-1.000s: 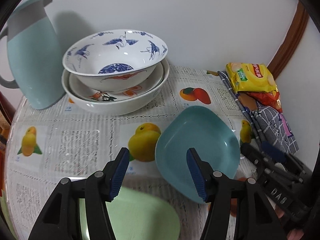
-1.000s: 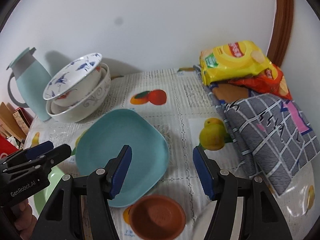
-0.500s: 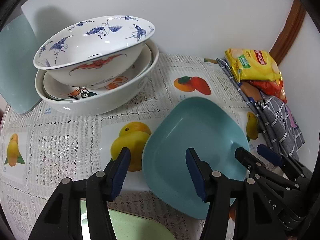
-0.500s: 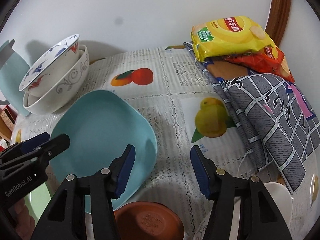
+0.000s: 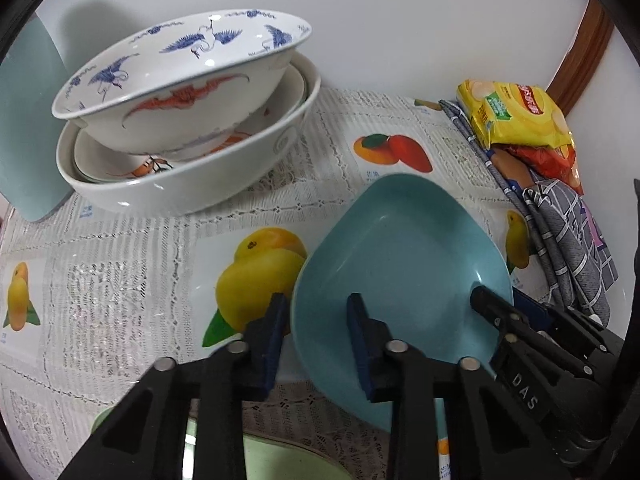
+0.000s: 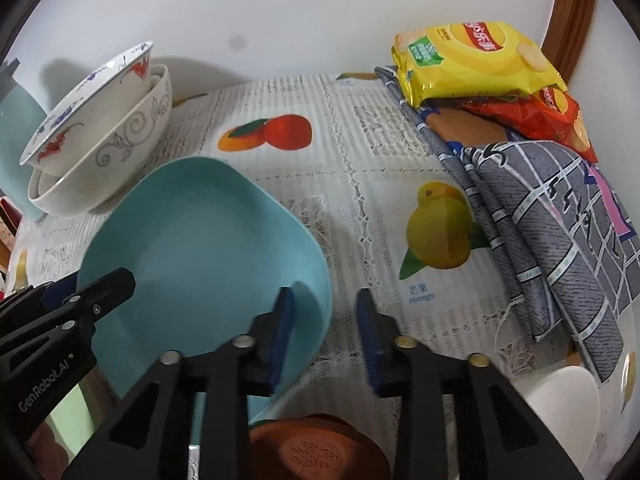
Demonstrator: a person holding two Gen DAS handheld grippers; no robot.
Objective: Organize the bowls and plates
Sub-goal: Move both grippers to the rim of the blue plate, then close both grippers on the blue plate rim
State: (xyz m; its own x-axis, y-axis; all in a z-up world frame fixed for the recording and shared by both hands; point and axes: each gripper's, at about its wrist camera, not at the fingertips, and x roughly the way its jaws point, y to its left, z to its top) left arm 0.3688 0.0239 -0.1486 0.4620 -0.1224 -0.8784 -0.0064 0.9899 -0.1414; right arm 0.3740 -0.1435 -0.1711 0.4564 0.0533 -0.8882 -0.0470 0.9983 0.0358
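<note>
A teal square plate lies on the fruit-print tablecloth, also in the right wrist view. My left gripper is open and straddles the plate's left rim. My right gripper is open and straddles its right rim. A stack of white bowls stands at the back left, topped by a tilted crane-pattern bowl; the stack also shows in the right wrist view.
A light blue jug stands left of the bowls. Snack bags and a grey checked cloth lie at the right. A pale green plate, a brown dish and a white bowl lie near me.
Both grippers have moved forward and down onto the teal plate's opposite rims, and their jaws have narrowed. The bowl stack looms closer.
</note>
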